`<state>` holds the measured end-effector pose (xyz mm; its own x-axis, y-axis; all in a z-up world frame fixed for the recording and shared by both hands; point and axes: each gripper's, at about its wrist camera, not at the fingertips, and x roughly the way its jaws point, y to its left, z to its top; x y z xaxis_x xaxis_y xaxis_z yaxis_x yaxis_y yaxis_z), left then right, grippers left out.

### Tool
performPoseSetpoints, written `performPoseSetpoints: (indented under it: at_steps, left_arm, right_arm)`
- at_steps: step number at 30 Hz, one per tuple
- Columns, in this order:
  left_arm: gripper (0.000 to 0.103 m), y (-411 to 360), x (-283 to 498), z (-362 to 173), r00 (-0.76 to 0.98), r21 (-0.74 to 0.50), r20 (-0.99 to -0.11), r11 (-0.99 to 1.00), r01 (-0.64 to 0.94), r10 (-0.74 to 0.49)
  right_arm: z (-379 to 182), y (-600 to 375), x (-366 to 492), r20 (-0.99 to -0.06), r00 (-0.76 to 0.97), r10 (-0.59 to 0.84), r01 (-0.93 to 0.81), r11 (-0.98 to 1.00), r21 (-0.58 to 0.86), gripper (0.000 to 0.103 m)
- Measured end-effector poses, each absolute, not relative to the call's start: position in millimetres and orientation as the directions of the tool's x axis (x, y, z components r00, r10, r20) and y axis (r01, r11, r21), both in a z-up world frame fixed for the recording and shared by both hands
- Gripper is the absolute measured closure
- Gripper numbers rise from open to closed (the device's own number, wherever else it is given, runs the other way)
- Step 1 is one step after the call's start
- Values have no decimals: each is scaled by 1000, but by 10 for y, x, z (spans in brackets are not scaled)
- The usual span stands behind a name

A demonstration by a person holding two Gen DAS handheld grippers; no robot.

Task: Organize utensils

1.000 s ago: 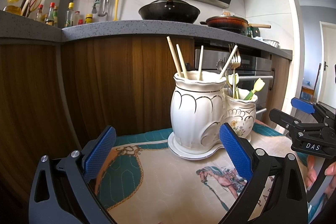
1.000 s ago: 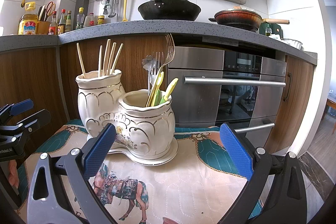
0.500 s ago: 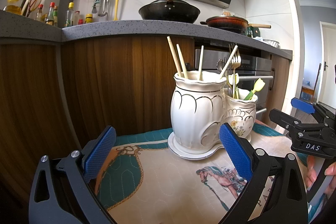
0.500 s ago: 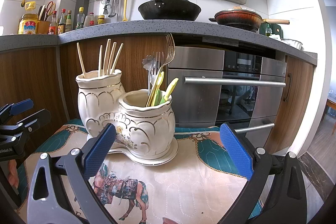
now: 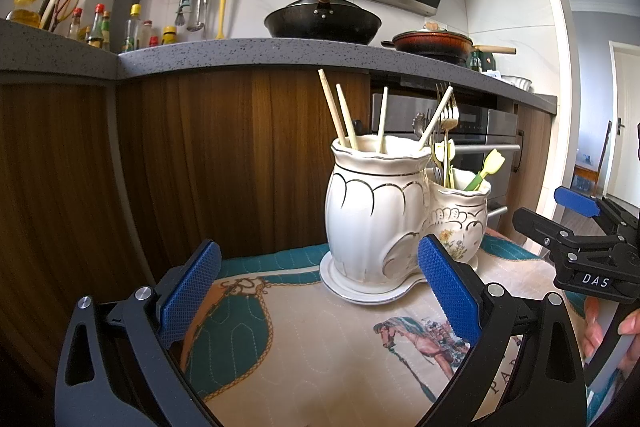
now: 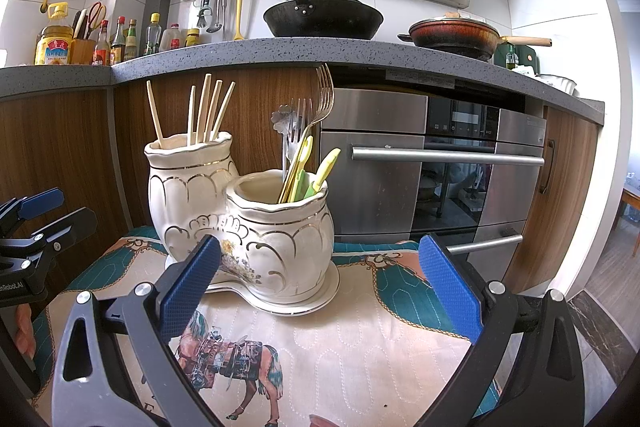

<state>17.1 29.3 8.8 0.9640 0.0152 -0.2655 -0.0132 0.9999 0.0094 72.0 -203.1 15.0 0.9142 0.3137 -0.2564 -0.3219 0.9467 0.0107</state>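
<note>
Since both claws hang empty, I read things this way:
left claw [image 5: 318, 287]: spread wide, short of the holder.
tall jar [image 6: 188, 187]: chopsticks [image 6: 206, 111], bench centre.
short jar [image 6: 280, 231]: forks [image 6: 308, 115], touching it.
right claw [image 6: 318, 287]: spread wide, empty.
risk: I snag a handle, holder tips.

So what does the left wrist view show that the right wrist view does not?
Only the left wrist view shows the white door at the far right and the tulip-shaped tip of a green utensil. Only the right wrist view shows the full oven front and the yellow oil bottle's label. Both show the tall jar with chopsticks, the short jar, the wok, and both open grippers.
</note>
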Motion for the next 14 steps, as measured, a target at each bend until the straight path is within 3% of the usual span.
performPoseSetpoints:
  at_steps: [14]
  left_arm:
    - [5,290,192,69,963,6,-271,1000,-11,12]
  right_arm:
    - [151,-2025,717,-256,914,314,-322,947,11,5]
